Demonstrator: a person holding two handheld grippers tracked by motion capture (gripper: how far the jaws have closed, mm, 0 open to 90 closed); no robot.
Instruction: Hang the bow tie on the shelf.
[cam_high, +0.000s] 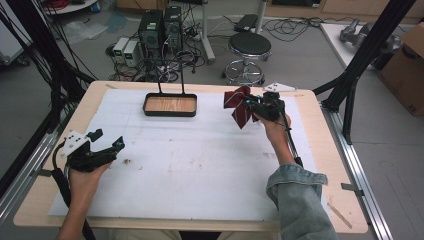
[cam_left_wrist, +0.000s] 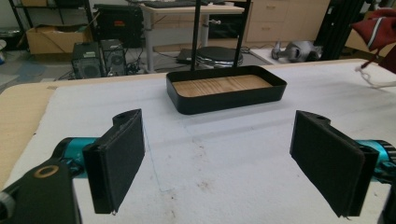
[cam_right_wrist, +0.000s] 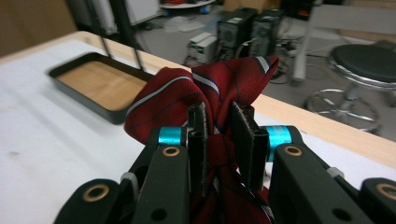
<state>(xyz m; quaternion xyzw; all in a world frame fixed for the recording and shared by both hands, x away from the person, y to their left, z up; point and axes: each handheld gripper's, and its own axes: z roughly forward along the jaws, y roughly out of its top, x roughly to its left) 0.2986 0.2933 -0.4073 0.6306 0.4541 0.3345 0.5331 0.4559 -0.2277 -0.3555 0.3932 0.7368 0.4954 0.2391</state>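
Note:
A dark red striped bow tie (cam_high: 240, 105) hangs above the white mat at the back right, pinched at its middle by my right gripper (cam_high: 256, 106). In the right gripper view the two black jaws squeeze the red bow tie (cam_right_wrist: 201, 88) between them, and my right gripper (cam_right_wrist: 219, 116) is shut on it. A black tray with a wooden floor (cam_high: 170, 104) stands on the mat at the back centre, left of the tie; its rim (cam_left_wrist: 224, 103) lies ahead in the left gripper view. My left gripper (cam_high: 111, 141) rests open near the mat's left edge, its pads (cam_left_wrist: 122, 158) wide apart with nothing between.
Two thin black rods (cam_high: 170, 75) rise from the tray's far side. Brown stains (cam_high: 127, 161) mark the white mat (cam_high: 190, 170). Behind the table stand a round stool (cam_high: 249, 47) and computer towers (cam_high: 160, 30). A cardboard box (cam_high: 407, 65) sits at the far right.

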